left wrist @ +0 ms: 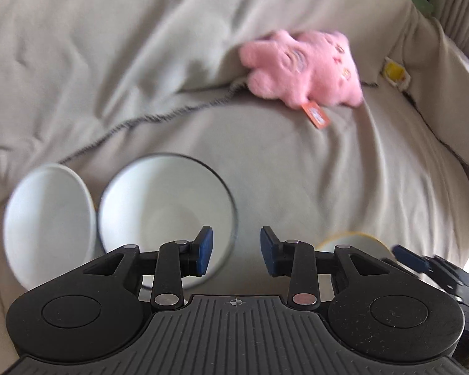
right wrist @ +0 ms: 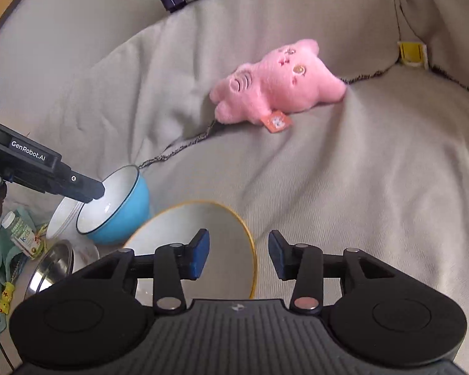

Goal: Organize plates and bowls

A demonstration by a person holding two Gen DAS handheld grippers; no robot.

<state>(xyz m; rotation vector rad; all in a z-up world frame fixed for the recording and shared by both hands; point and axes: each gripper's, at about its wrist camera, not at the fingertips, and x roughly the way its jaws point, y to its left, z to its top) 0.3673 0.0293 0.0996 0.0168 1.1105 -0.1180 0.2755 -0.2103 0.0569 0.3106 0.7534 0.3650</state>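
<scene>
Both claws (left wrist: 236,251) (right wrist: 238,254) agape, empty — glossy round bowl (right wrist: 200,243), fuzzy plush (right wrist: 278,84).

Bowl (right wrist: 115,206) left of plate (right wrist: 203,234), toy (right wrist: 275,90) behind.

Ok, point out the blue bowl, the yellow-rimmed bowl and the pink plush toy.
blue bowl (right wrist: 131,215), right wrist view, on its blue outer wall.
yellow-rimmed bowl (right wrist: 225,234), right wrist view, on its white inside.
pink plush toy (right wrist: 275,87), right wrist view, on its body.
</scene>
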